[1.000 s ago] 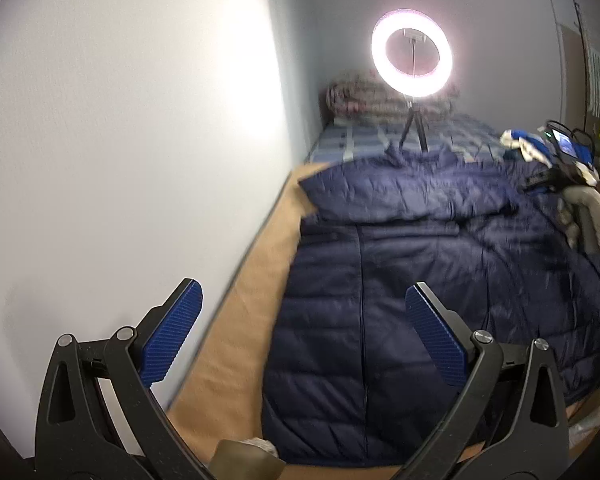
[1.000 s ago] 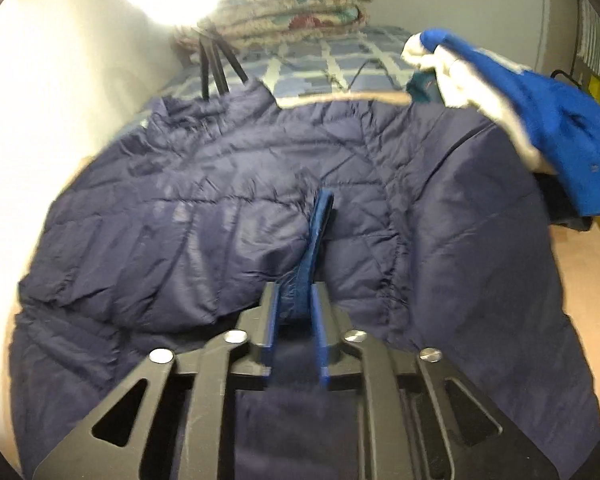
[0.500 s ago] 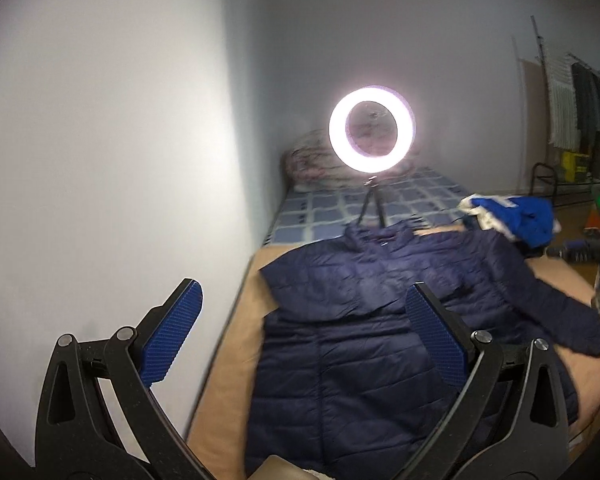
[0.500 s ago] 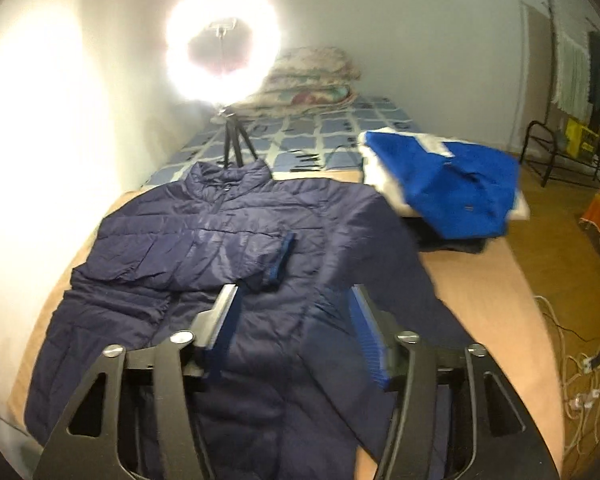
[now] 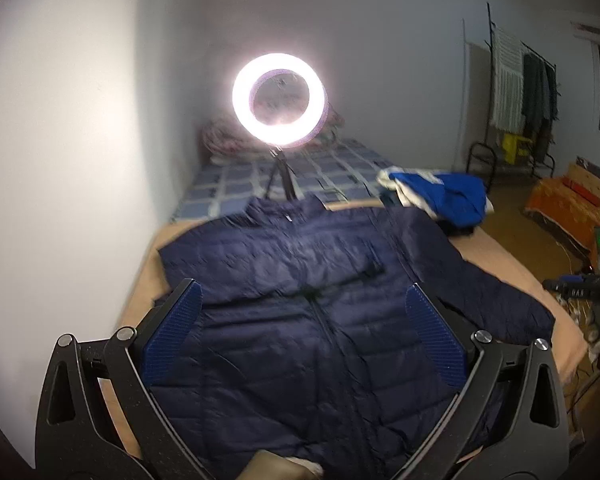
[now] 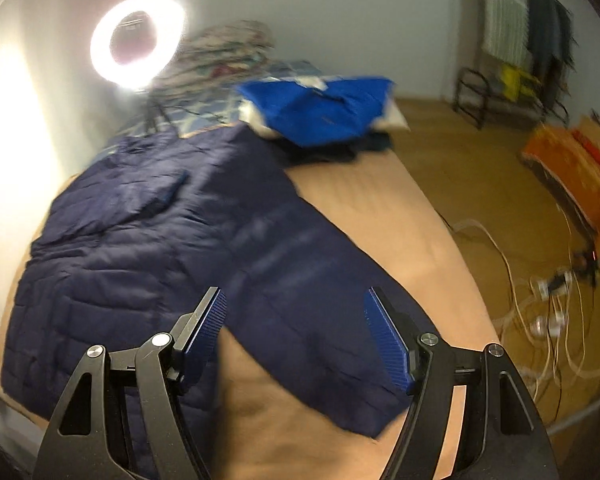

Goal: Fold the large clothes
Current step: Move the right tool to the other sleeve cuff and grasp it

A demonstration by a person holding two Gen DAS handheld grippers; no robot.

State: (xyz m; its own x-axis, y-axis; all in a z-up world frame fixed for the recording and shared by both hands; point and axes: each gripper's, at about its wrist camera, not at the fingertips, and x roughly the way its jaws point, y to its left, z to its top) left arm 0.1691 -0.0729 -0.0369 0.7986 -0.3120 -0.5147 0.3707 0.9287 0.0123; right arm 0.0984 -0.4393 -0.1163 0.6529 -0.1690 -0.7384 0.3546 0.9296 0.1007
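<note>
Left wrist view: left gripper [image 5: 302,316] was spread wide, nothing held, above the navy puffer jacket [image 5: 300,320] laid flat on the tan bed sheet [image 5: 496,260]. Right gripper [image 6: 296,320] was also wide apart and empty, over the jacket's outstretched sleeve [image 6: 312,300]. One sleeve lay folded across the chest. Ring light [image 5: 279,99] stood beyond the collar, blue garment pile [image 6: 320,108] near it.

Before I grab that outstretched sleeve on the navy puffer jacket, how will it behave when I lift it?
The sleeve will probably flop and drape, since it lies limp and flat on the tan sheet. The quilted jacket looks puffy, so likely light for its bulk. Its smooth shell may slip between the right gripper fingers; pinch deep.
</note>
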